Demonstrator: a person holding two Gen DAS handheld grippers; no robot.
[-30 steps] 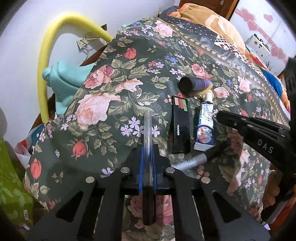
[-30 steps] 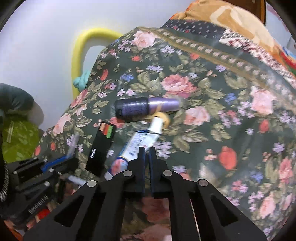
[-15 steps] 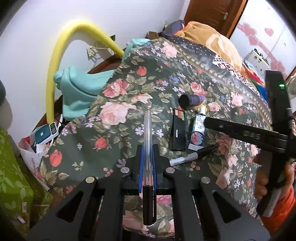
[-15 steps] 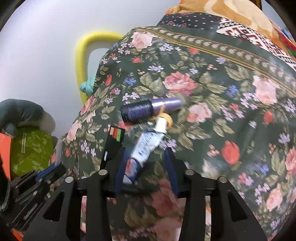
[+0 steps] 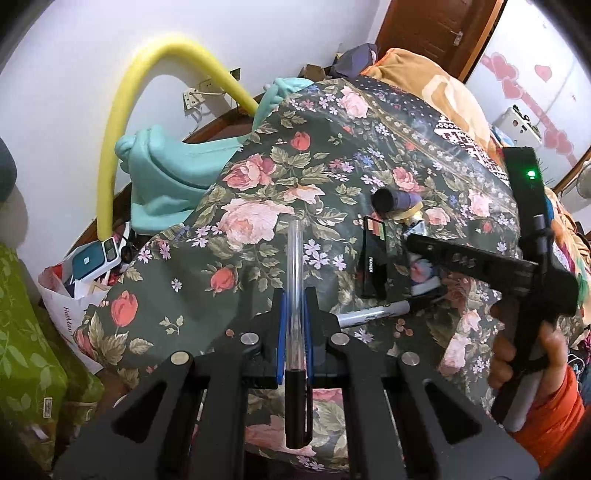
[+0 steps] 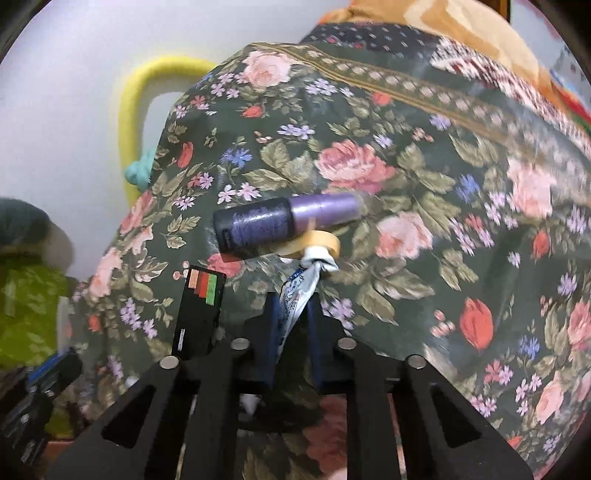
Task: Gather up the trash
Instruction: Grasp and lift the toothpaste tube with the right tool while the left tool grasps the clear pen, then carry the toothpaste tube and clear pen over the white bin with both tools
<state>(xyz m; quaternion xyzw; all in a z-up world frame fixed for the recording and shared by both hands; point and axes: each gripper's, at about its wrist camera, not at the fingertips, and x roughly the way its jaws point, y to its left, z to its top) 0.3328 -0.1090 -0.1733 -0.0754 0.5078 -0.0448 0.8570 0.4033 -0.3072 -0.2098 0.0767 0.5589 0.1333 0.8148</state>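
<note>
Beside black box (image 6: 199,314), right gripper (image 6: 291,314) jaws closing on tube (image 6: 295,295); left gripper (image 5: 294,306) clamps pen (image 5: 295,295).

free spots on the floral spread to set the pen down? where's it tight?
Free: the floral bedspread left of the black box, toward the teal cloth; also right of the purple bottle. Crowded: bottle, tape roll, tube, box and marker cluster together.

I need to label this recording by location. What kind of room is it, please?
Most likely a bedroom in a home. The things lie on a bed under a floral bedspread, with an orange blanket heaped at its far end, and a wooden door stands behind it.
</note>
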